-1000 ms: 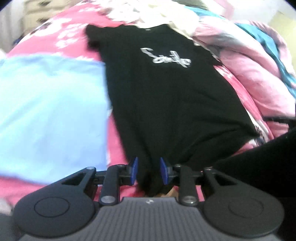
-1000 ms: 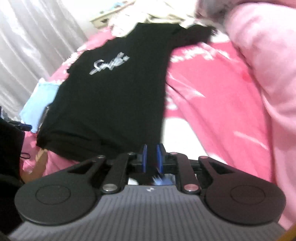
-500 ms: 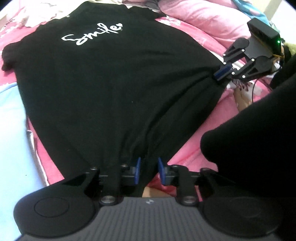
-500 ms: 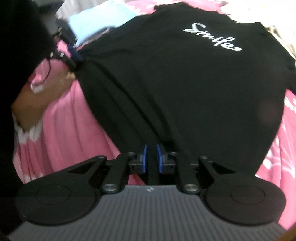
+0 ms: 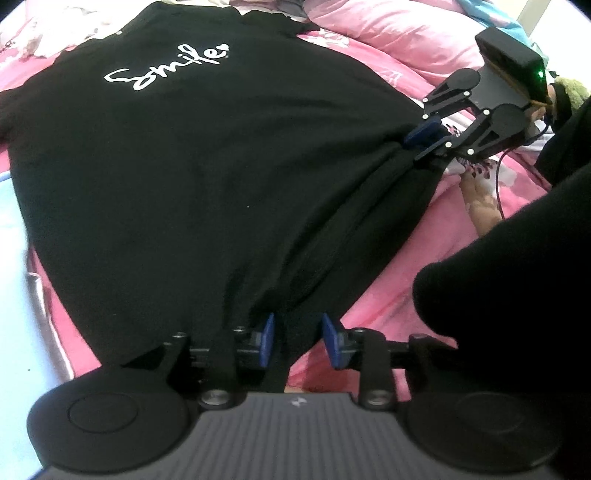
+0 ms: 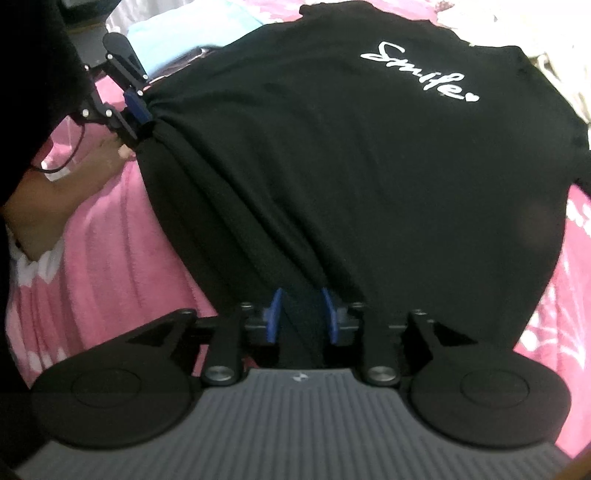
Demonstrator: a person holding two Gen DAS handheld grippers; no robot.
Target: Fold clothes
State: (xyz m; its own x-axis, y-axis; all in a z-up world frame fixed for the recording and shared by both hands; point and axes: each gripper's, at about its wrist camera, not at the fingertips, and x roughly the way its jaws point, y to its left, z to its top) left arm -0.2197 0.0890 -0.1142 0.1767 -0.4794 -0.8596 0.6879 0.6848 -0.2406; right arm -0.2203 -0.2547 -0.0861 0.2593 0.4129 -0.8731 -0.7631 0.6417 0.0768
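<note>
The bed (image 5: 399, 59), covered in pink bedding, carries a black T-shirt (image 5: 207, 177) spread flat and print side up, its white "Smile" lettering (image 5: 166, 66) at the far end. The shirt's long axis runs straight away from both hand-held grippers, collar farthest, hem nearest. The left hand-held gripper (image 5: 297, 339) sits at one hem corner and the right hand-held gripper (image 6: 301, 314) at the other, so each is equally near its own end of the hem.

Both sets of jaws have just been opening. The blue pads now stand apart with a bunched fold of hem cloth between them, seemingly slack rather than pinched.

Pink bedding lies bare on either flank of the shirt, with a light blue garment (image 6: 177, 33) beyond the left edge. The shirt looks laid out and released, leaving room to take a side edge and fold inward.
</note>
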